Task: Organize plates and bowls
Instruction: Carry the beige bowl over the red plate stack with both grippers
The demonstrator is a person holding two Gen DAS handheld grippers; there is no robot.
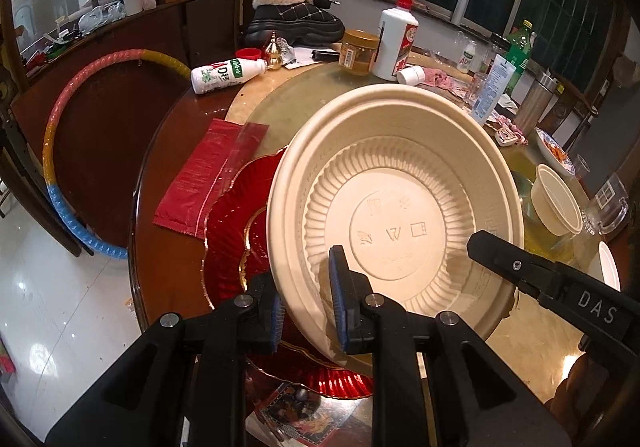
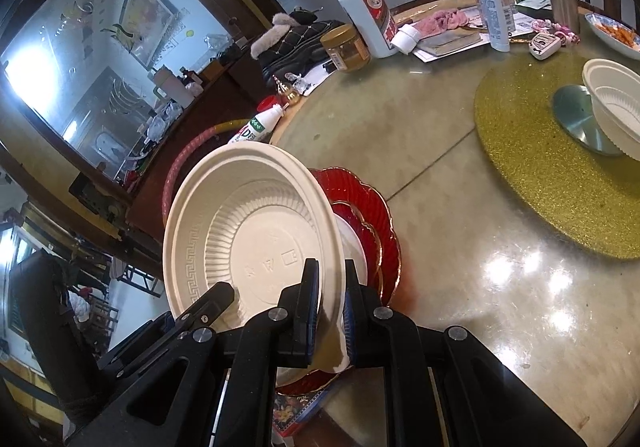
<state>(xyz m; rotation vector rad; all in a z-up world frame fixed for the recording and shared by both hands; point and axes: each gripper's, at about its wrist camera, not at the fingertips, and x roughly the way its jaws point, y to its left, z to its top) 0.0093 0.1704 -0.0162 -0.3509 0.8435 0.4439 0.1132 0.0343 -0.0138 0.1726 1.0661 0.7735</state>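
Cluttered round counter (image 2: 460,207) in a dim dining room: bottles, a jar, a fur-lined boot at the far side, a gold glitter mat (image 2: 540,175) carrying a small white bowl (image 2: 616,103). Left claw (image 1: 308,299) pinches the near rim of the large cream bowl (image 1: 400,207); right claw (image 2: 332,311) is clamped on the same bowl's rim at another spot. Bowl is tilted steeply, raised over the red scalloped plate (image 1: 228,231), which lies flat near the counter's edge. Risks, as judged: two grips on a thin rim may fight each other and buckle or crack it; the rim already looks bent at the right claw. If one grip lets go first, the bowl could swing and knock the red plate off the edge.
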